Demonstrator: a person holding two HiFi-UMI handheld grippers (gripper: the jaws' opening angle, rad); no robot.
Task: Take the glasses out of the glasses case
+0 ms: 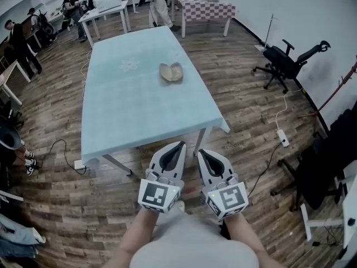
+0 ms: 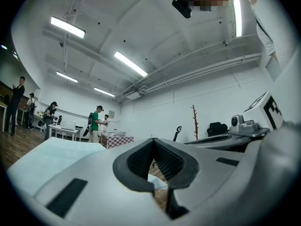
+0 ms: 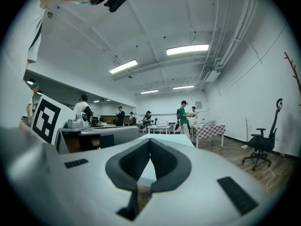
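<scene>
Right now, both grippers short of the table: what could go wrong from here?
1. The left gripper and right gripper are both shut and empty; arriving like that could shove the glasses case rather than grasp it.
2. The case lies loose past the middle of the table; a one-sided pull could drag it across the top.

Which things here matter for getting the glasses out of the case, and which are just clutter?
Job: glasses case on the blue-covered table; left gripper and right gripper, both shut and empty, short of the table.
Clutter: office chair, power strip on the floor, checkered table at the back.
</scene>
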